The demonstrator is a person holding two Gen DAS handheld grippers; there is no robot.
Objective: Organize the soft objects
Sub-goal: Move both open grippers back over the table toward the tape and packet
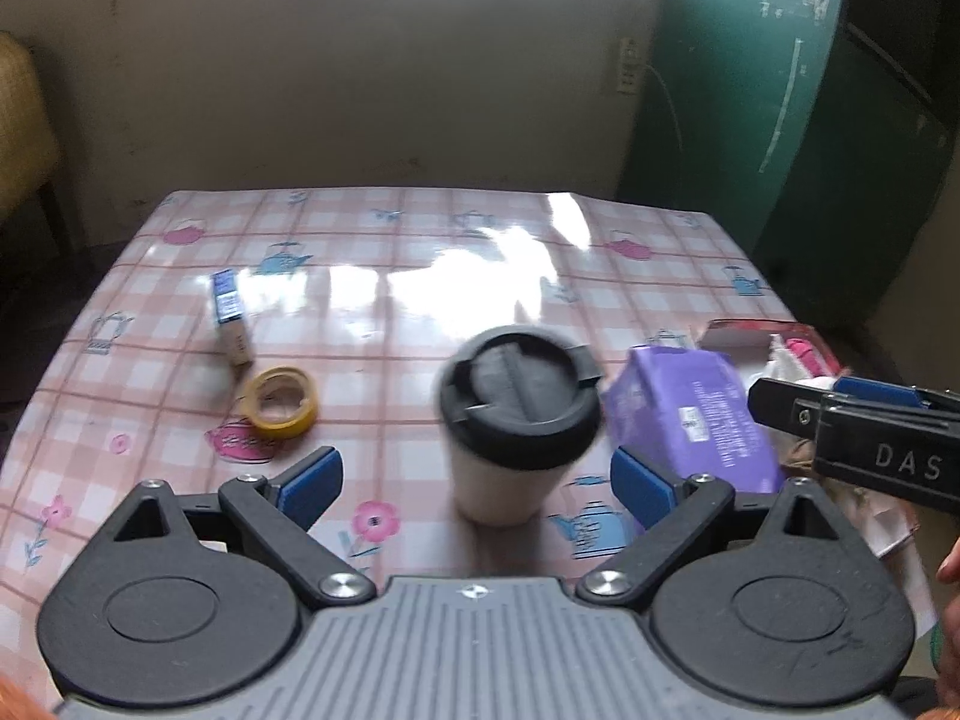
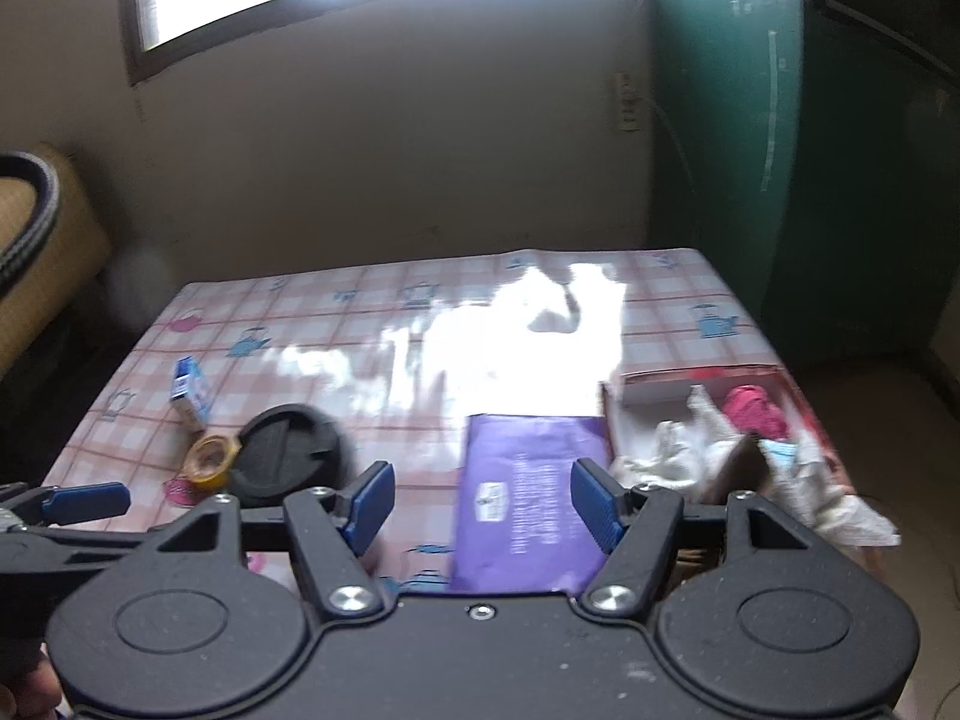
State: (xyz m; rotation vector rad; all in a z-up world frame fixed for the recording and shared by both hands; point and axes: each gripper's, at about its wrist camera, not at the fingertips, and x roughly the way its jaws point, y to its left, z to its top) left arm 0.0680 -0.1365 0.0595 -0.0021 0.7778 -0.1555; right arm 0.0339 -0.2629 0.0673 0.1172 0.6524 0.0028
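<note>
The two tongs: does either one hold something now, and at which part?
Nothing is held. The left tongs stand open around the white cup without touching it; the right tongs stand open over the purple pack.

Purple soft pack (image 2: 528, 498) flat beside box (image 2: 690, 381)

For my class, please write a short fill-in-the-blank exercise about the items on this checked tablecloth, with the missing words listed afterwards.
1. The white paper cup wears a lid coloured ____.
2. The roll of tape beside the small blue-and-white carton is coloured ____.
3. The soft purple plastic pack lies just ahead of the open ____ gripper.
4. White and pink cloths lie in an open red cardboard ____.

Missing words: black; yellow; right; box
</note>
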